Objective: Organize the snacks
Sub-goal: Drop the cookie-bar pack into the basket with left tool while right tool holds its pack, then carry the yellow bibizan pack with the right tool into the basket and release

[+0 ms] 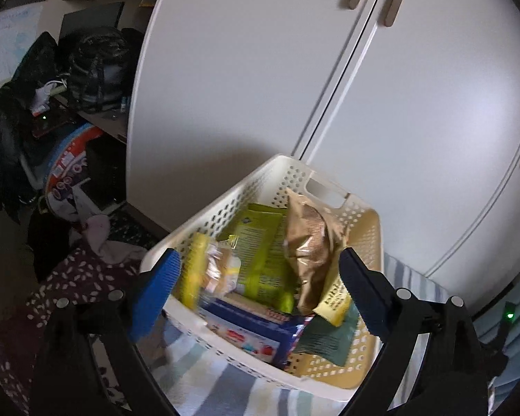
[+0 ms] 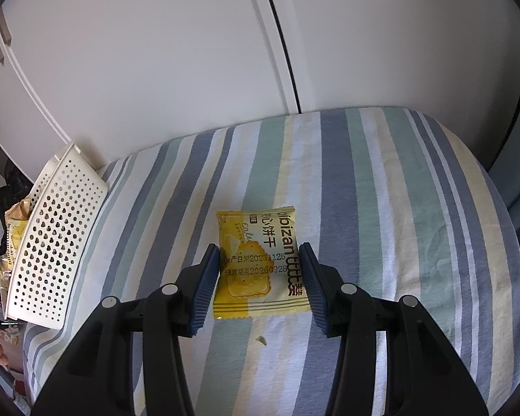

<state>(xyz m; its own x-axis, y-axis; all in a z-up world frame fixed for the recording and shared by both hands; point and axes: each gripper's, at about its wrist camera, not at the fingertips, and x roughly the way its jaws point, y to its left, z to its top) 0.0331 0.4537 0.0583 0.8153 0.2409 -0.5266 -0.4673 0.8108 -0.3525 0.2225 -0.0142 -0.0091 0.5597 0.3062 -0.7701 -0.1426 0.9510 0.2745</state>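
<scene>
white basket (image 1: 367,239), snack packets (image 1: 263,253) inside

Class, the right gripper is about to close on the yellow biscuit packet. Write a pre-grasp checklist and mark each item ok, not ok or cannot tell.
1. Yellow biscuit packet between right gripper fingers: ok.
2. Fingers open wider than the packet: ok.
3. Packet flat on the striped sheet, nothing on top: ok.
4. White perforated basket has spare room: ok.
5. Left gripper empty: ok.
6. Packet seal intact: cannot tell.
</scene>
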